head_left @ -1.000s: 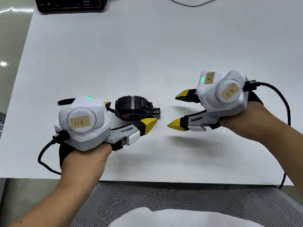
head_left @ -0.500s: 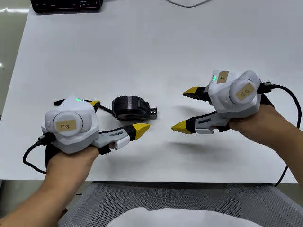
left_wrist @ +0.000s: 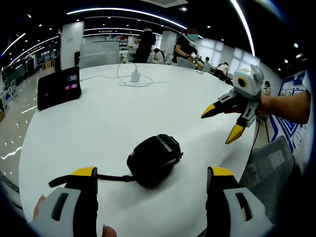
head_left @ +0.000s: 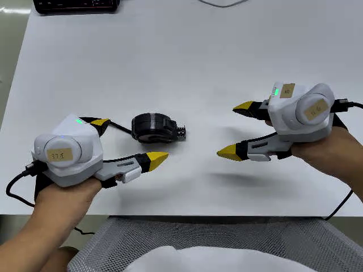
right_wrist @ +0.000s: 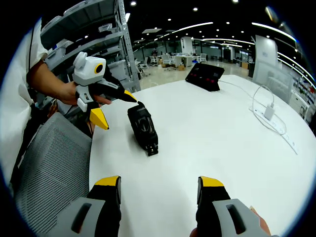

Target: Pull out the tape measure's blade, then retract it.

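A black tape measure (head_left: 153, 128) lies on the white table (head_left: 187, 62), its blade drawn in and the hook end facing right. A thin black strap runs from it to the left. My left gripper (head_left: 129, 140) is open just left of it, the case lying a little beyond its yellow tips, untouched. In the left gripper view the tape measure (left_wrist: 154, 159) sits ahead between the tips of the left gripper (left_wrist: 153, 174). My right gripper (head_left: 235, 129) hovers open to the right, well apart from the hook. From the right gripper (right_wrist: 159, 181) the tape measure (right_wrist: 143, 126) is farther off.
A black device (head_left: 76, 5) and a white cable (head_left: 224, 4) lie at the table's far edge. A charger with its cable (left_wrist: 134, 77) lies farther back. A grey mesh chair (head_left: 170, 238) sits below the near table edge. People stand far behind.
Both grippers have drawn away from the tape measure, the left one to the left and back, the right one to the right. The tape measure has stayed put.
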